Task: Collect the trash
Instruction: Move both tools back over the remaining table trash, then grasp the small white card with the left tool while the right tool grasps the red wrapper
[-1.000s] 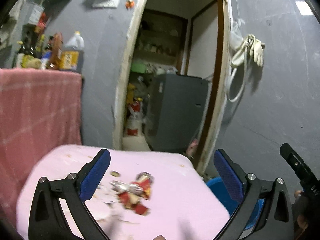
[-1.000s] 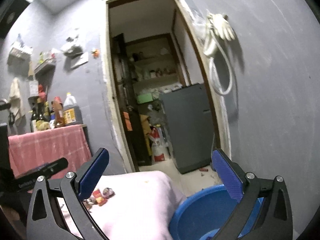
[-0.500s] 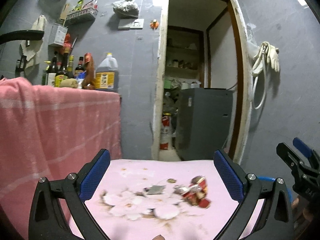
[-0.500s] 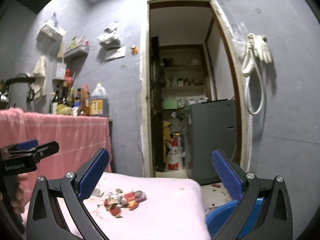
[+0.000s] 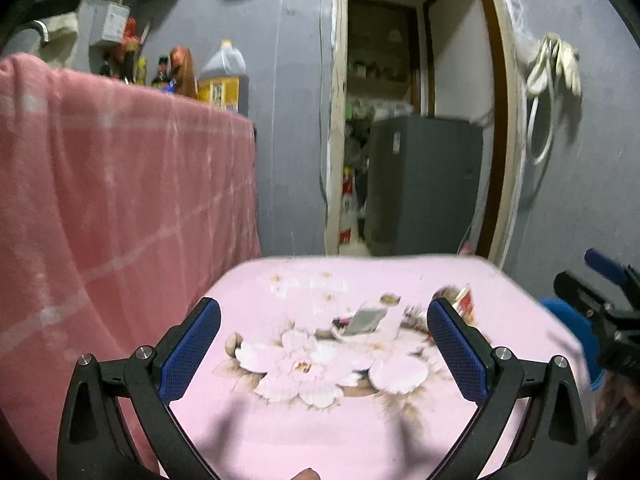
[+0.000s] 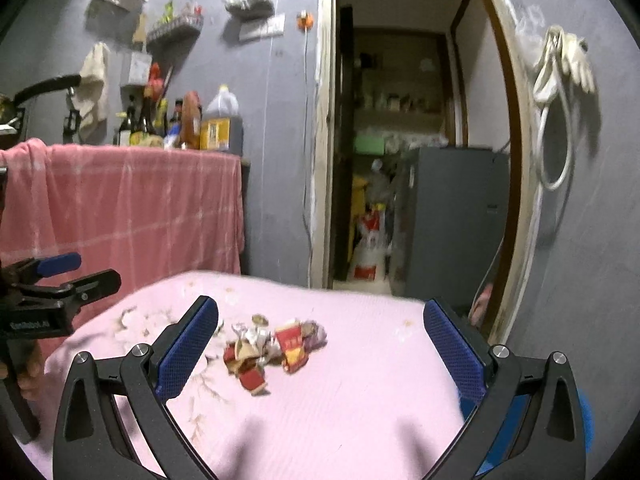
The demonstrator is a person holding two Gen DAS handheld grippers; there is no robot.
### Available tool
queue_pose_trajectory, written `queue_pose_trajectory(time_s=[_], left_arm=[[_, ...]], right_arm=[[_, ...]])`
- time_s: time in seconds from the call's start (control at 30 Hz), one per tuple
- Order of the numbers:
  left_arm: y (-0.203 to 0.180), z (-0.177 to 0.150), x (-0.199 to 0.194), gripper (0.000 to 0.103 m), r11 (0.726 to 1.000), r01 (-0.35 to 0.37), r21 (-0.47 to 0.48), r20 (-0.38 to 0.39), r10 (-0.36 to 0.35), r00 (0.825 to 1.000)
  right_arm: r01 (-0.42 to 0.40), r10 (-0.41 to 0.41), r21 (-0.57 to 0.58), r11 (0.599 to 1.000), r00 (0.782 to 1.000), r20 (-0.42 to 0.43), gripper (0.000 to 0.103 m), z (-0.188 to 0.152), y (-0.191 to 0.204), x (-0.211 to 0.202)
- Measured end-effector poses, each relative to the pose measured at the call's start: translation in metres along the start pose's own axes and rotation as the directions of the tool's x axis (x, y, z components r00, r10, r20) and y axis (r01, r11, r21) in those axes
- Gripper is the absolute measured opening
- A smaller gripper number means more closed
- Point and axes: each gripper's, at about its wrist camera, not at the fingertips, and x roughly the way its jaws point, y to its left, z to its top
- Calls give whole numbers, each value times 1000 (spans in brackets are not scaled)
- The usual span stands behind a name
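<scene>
Crumpled red-and-silver wrappers (image 6: 272,350) — heaped on pink cloth (image 6: 360,380) | left gripper (image 5: 324,354) released | right gripper (image 6: 320,350) released

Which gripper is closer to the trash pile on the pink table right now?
Right, as far as I can tell. The right gripper frames the trash pile; for the left gripper, it lies off by the right finger.

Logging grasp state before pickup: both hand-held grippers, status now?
Left hand-held gripper: open, empty, above the pink floral cloth.
Right hand-held gripper: open, empty, facing the wrapper pile.
</scene>
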Motion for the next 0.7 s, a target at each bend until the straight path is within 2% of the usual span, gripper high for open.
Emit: queue_pose_trajectory(time_s=[0.2, 0.4, 0.5, 0.53, 0.63, 0.7], left_arm=[[8, -5, 36, 101, 1000, 15, -24, -157, -18, 987], [12, -8, 64, 100, 998, 60, -14, -275, -62, 959], [12, -6, 74, 94, 996, 86, 0, -306, -81, 949], [13, -5, 78, 90, 995, 100, -6, -317, -97, 943], [15, -4, 90, 81, 991, 129, -26, -344, -130, 930], [16, -2, 97, 79, 989, 141, -35, -356, -145, 923]], right_arm=[[-75, 78, 24, 997, 989, -129, 103, -9, -1, 24], [-125, 120, 0, 992, 951, -284, 100, -21, 12, 50], [-149, 140, 1, 989, 931, -336, 90, -24, 15, 60], [-156, 147, 2, 988, 924, -352, 83, -25, 16, 64], [-192, 177, 7, 981, 891, -417, 73, -30, 21, 81], [-212, 193, 9, 977, 871, -452, 67, -34, 23, 89]])
